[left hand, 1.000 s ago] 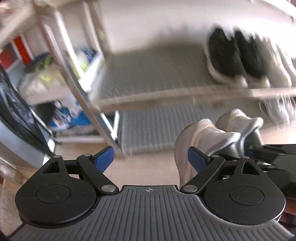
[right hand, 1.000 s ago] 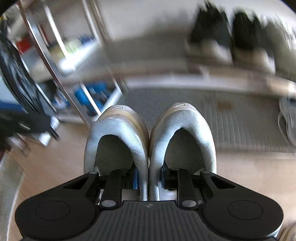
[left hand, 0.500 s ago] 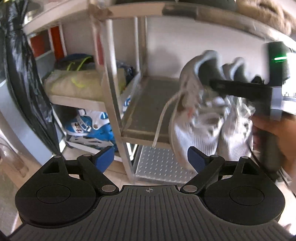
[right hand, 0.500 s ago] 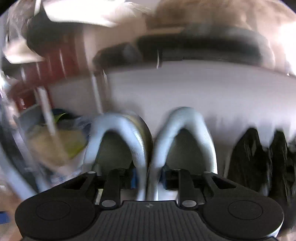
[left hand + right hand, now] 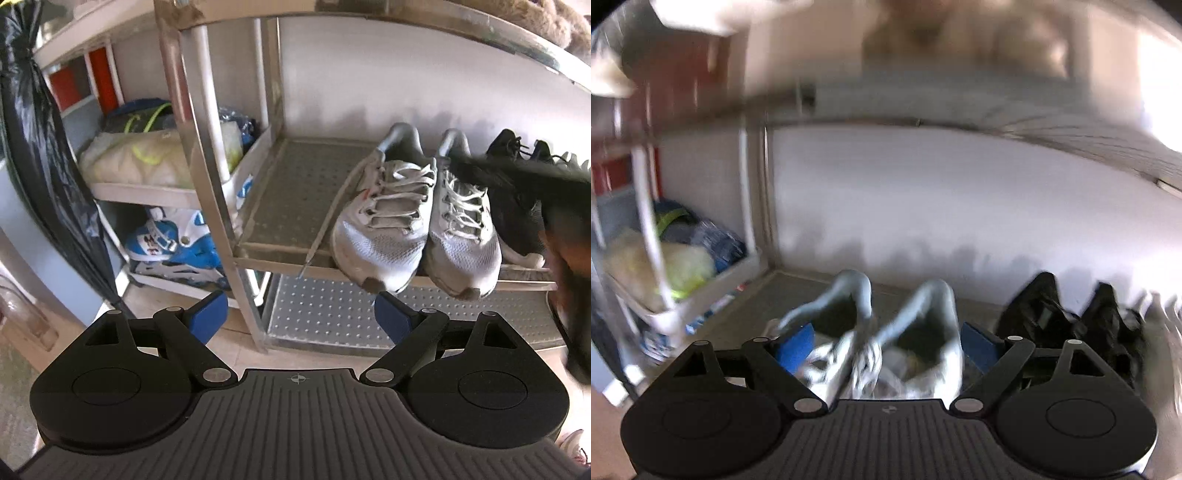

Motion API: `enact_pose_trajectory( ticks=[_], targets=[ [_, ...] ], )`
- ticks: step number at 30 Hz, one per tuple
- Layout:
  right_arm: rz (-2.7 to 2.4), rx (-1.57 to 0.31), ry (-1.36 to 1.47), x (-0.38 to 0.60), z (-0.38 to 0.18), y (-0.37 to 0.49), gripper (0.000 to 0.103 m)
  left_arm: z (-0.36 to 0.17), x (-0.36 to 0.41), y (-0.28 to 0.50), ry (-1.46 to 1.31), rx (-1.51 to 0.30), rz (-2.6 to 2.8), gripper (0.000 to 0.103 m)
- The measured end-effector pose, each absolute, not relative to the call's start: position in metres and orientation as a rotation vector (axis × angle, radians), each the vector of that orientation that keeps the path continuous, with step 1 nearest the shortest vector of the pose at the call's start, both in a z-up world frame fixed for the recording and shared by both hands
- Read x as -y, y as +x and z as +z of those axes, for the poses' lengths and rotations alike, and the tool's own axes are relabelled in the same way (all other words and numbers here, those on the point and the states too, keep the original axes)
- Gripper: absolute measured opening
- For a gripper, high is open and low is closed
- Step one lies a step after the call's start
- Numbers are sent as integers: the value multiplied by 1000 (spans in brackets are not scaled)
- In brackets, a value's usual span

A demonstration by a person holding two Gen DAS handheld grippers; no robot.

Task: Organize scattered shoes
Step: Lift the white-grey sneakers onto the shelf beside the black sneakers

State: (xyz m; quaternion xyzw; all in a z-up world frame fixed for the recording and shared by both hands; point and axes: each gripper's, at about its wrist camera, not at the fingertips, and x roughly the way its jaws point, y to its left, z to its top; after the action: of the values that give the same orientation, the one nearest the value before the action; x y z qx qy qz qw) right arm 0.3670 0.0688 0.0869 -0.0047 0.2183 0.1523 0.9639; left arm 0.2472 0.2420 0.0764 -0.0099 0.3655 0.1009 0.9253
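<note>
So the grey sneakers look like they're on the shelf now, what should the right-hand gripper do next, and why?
Probably draw the right gripper straight back, away from the rack. Its jaws have just been opening and now stand wide, their pads clear of the grey sneakers, which sit side by side on the shelf beside the black shoes, toes overhanging the front edge. Retreating straight should avoid dragging them off.
</note>
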Motion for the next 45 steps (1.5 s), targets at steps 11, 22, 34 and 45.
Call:
enact_pose_trajectory(
  ticks=[11, 22, 34, 45],
  targets=[
    [404, -547, 82, -72, 51, 283, 81, 86, -270, 238, -125, -705, 334, 91],
    [262, -608, 96, -138, 25, 287, 81, 83, -278, 242, -114, -718, 348, 91],
    [232, -660, 236, -134, 21, 306, 79, 79, -277, 243, -122, -735, 335, 91],
    [261, -663, 183, -135, 25, 318, 73, 74, -275, 242, -100, -752, 321, 91]
  ],
)
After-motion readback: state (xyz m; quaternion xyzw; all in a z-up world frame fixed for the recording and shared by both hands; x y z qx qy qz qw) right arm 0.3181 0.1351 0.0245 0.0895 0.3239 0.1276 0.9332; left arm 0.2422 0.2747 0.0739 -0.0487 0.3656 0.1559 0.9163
